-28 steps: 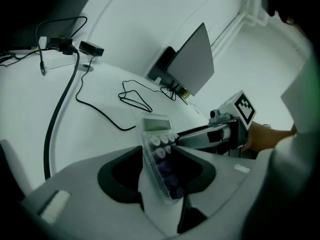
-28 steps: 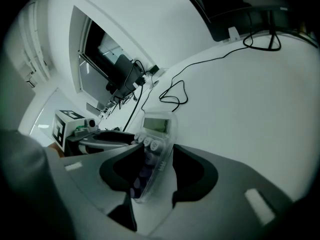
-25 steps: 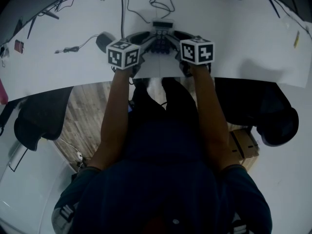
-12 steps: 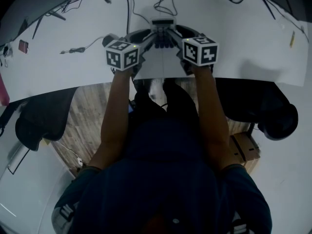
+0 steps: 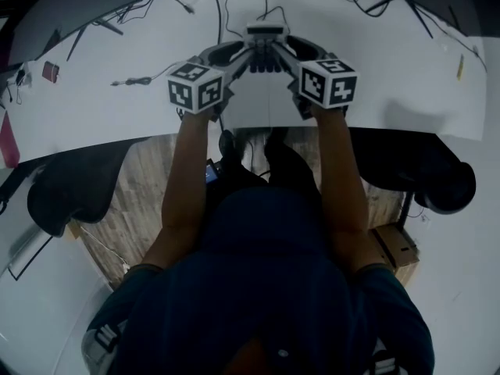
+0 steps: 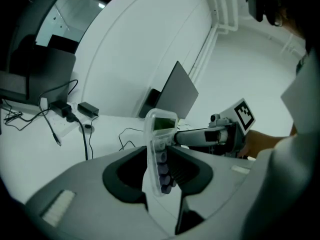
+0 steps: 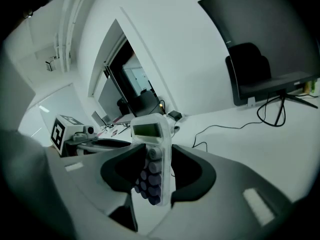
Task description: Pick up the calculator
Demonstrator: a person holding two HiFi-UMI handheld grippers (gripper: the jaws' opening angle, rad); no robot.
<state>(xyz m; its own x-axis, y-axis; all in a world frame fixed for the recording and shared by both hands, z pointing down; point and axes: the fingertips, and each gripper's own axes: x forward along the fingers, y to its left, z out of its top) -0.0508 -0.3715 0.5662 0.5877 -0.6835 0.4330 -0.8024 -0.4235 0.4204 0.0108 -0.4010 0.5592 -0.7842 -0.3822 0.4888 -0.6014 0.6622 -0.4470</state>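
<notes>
So, closest in, the person's dark shirt (image 5: 266, 287) fills the bottom of the head view, and both forearms stretch forward side by side over a wooden floor (image 5: 141, 178), with a dark office chair (image 5: 66, 190) off to the left. Past the hands sit the left cube (image 5: 197, 88) and the right cube (image 5: 328, 83), markers facing up. Just beyond them the left gripper (image 6: 159, 159) and the right gripper (image 7: 152, 164) angle in toward each other, and both have hold of the same calculator (image 7: 150, 134). The left one's jaws pinch it front and back, seen nearly edge-on from that gripper's view. The right one's jaws have just been closing in a bit and are clamped on it the same way from the other side. The calculator has a pale see-through casing, rounded purplish keys down between the pads and a greenish screen sticking out past the jaw tips. It's up in the air, clear of the white table (image 5: 391, 69) underneath. Farther out on the table there's a loose black cable (image 5: 273, 2) and a power adapter (image 6: 88, 108). At the far side a dark monitor (image 7: 270, 49) stands on its foot.
</notes>
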